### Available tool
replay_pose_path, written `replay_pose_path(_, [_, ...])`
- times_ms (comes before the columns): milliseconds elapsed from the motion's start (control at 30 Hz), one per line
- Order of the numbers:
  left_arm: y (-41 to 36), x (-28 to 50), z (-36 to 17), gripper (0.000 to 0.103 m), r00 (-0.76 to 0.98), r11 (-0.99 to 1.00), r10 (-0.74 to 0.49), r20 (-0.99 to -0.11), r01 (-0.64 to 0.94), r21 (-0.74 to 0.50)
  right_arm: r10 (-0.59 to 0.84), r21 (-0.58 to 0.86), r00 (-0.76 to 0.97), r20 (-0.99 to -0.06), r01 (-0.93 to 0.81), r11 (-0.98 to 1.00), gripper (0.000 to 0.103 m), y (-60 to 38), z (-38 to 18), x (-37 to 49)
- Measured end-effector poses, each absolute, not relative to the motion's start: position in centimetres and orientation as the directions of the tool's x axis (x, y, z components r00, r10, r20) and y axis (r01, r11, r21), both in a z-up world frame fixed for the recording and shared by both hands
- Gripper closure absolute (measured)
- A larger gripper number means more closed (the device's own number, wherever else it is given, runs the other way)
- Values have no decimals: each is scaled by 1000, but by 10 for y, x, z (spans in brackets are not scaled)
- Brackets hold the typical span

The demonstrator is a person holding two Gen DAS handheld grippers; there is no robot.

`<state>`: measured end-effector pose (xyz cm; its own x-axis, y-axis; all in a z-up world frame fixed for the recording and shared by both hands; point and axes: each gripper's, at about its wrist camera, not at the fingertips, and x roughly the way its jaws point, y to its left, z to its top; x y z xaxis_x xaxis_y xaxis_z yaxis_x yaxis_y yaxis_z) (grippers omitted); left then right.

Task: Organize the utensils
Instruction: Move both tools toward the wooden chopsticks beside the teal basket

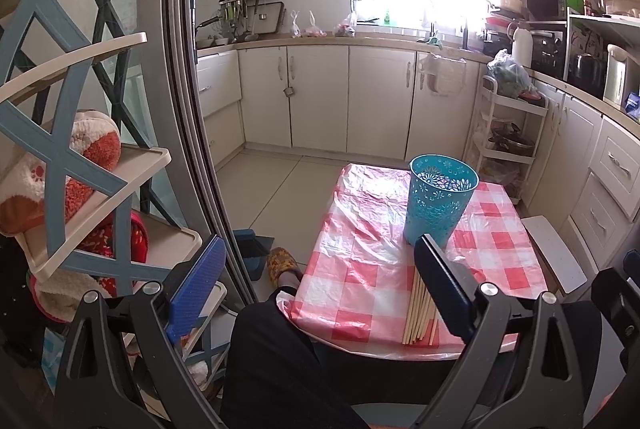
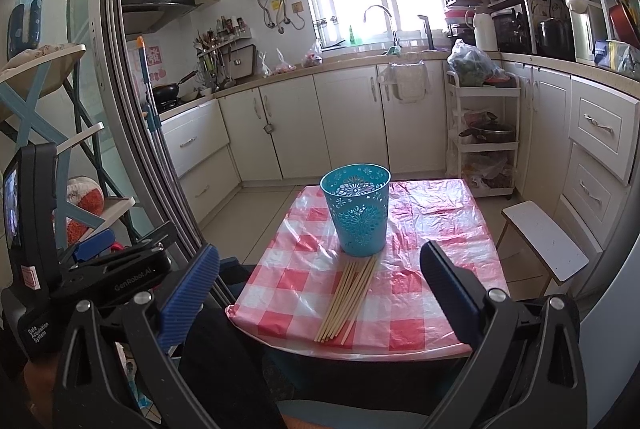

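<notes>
1. A bundle of wooden chopsticks [image 2: 347, 299] lies flat on the small table [image 2: 440, 309], fanned slightly, its far ends just in front of the teal holder [image 2: 357, 213] and its near ends close to the table's front edge.

2. The perforated teal holder stands upright near the middle of the pink-checked plastic cloth [image 2: 420, 225]; what shows of its inside looks empty.

3. The right gripper [image 2: 320, 289] hovers short of the table, jaws spread wide with nothing between them, the chopsticks centred in its view.

4. The left gripper [image 1: 316, 293] is likewise wide apart and empty, held off to the table's left; its right finger [image 1: 444, 285] hides part of the bundle in that view.

5. Judged from this, the sorting has not begun: no chopstick is lifted or in the holder, and the whole bundle remains to be picked up and stood inside.

6. Beyond the table, a white stool [image 2: 544, 241] stands at its right and a tiered cart [image 2: 484, 145] stands against the cabinets.
</notes>
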<state>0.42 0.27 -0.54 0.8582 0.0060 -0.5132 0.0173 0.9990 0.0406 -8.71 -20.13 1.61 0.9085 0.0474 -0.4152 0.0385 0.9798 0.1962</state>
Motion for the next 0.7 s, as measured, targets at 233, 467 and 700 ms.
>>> replay_pose_path(233, [5, 7, -11, 12, 862, 1000, -3, -507, 15, 19, 49, 201, 907, -417, 39, 979, 7, -201, 15, -87])
replay_pose_path(467, [7, 11, -15, 12, 837, 999, 30, -546, -5, 46, 46, 194, 906, -420, 40, 980, 7, -201, 15, -87])
replay_pose_path(700, [3, 13, -20, 16, 811, 999, -12, -585, 30, 21, 49, 204, 906, -420, 42, 978, 7, -201, 13, -87])
